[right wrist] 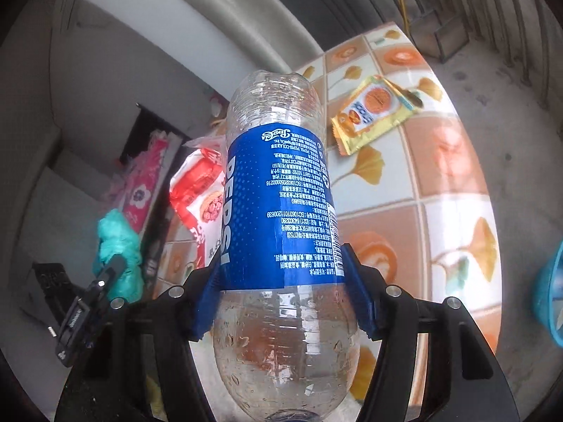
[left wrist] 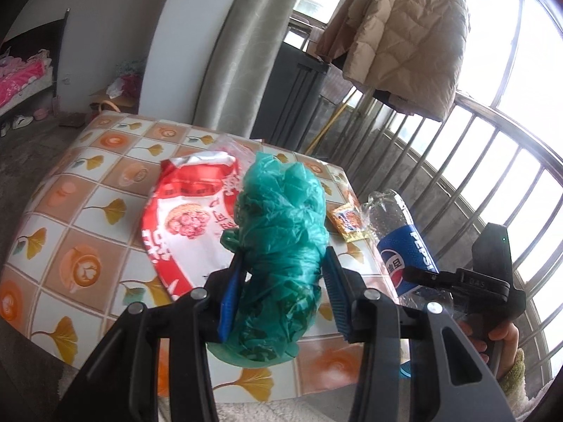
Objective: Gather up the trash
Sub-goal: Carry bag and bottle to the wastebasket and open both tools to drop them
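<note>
My left gripper [left wrist: 281, 277] is shut on a crumpled green plastic bag [left wrist: 281, 232] and holds it above the patterned table [left wrist: 70, 211]. My right gripper [right wrist: 281, 281] is shut on an empty Pepsi bottle [right wrist: 278, 211], held off the table; the bottle also shows in the left wrist view [left wrist: 401, 242]. A red and white snack bag [left wrist: 190, 207] lies on the table behind the green bag. A small yellow wrapper [right wrist: 373, 112] lies flat on the table beyond the bottle. The green bag also shows in the right wrist view [right wrist: 119, 246].
A blue basket [right wrist: 549, 302] sits at the right edge, beside the table. A curtain [left wrist: 246, 52], a beige jacket [left wrist: 404, 35] and a window railing [left wrist: 475, 161] stand behind the table. Clutter lies on the floor at far left [left wrist: 116, 95].
</note>
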`<state>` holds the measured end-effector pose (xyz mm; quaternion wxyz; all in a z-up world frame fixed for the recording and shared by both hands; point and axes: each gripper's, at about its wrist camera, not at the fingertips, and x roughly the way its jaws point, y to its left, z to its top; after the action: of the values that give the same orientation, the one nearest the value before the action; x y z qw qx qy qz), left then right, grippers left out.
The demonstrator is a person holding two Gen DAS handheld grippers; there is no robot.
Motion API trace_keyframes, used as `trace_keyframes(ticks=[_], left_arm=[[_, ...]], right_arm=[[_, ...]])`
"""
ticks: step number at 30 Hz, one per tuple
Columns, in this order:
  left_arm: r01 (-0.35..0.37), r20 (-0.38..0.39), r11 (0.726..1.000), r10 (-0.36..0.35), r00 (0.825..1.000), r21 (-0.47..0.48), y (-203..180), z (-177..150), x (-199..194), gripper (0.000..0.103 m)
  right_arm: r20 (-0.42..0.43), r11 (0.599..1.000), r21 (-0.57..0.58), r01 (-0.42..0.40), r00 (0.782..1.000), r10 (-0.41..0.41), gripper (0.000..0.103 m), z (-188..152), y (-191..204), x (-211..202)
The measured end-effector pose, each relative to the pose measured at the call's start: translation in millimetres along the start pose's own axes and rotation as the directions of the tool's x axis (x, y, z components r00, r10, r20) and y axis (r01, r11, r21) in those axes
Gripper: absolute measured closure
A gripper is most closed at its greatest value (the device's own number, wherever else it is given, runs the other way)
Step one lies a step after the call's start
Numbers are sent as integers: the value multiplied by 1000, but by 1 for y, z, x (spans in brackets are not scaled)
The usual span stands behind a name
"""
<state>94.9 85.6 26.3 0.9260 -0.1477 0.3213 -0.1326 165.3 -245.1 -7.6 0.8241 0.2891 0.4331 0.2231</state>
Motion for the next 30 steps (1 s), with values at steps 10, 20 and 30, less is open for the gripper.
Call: trace_keyframes(ticks=[10, 20, 30], left_arm=[[130, -57, 982, -123, 991, 138, -75, 9, 37, 61], [279, -245, 933, -223, 944, 227, -172, -16, 93, 61], [451, -520, 857, -275, 809, 248, -284, -70, 171, 60]], right_arm=[[53, 994, 103, -28, 998, 23, 44, -7, -38, -46], [176, 953, 304, -19, 984, -37, 44, -23, -122, -120], [239, 782, 621, 56, 936, -257, 43, -87, -239, -194]])
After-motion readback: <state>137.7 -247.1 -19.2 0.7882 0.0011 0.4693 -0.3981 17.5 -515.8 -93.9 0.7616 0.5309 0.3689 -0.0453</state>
